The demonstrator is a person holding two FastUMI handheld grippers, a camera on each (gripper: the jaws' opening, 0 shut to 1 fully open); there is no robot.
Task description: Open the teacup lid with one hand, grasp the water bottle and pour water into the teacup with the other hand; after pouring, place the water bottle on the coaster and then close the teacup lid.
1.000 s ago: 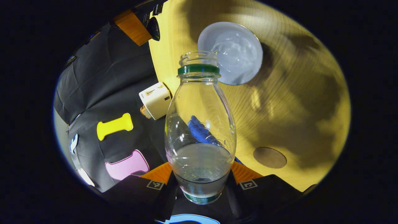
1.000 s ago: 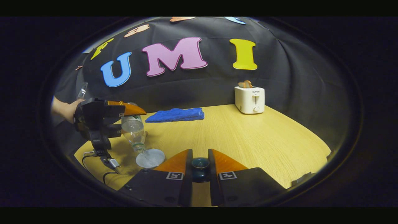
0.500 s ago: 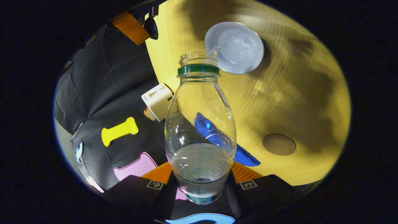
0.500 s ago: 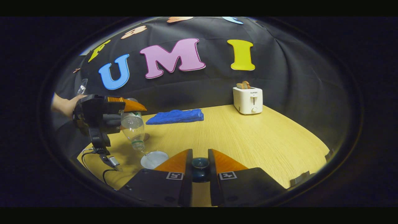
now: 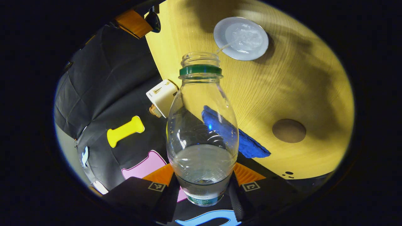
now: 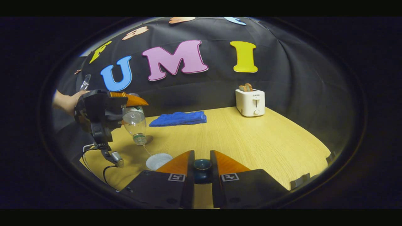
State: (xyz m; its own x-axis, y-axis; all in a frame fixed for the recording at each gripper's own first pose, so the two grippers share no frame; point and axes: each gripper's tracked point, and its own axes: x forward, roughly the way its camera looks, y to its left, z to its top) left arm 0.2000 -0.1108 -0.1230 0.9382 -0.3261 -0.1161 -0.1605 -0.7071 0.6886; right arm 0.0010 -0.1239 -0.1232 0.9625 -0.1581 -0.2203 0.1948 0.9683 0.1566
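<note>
Left claw [image 5: 202, 188] pinches the tilted bottle [image 5: 201, 131], trickling into the cup [image 5: 241, 38]; right claw [image 6: 202, 168] pinches the lid [image 6: 202, 166].

The table [image 6: 238, 138] is made of yellow wood. On it sit a white toaster [image 6: 250, 102] (far back by the wall), a folded blue cloth [image 6: 178, 118], a round brown coaster [image 5: 289, 130] and an open teacup [image 6: 158, 161] with water inside.

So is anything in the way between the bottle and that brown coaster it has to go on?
Nothing visible blocks it. The water bottle is tilted above the table, held in the left gripper. The coaster lies bare; the blue cloth lies beside it, apart.
</note>
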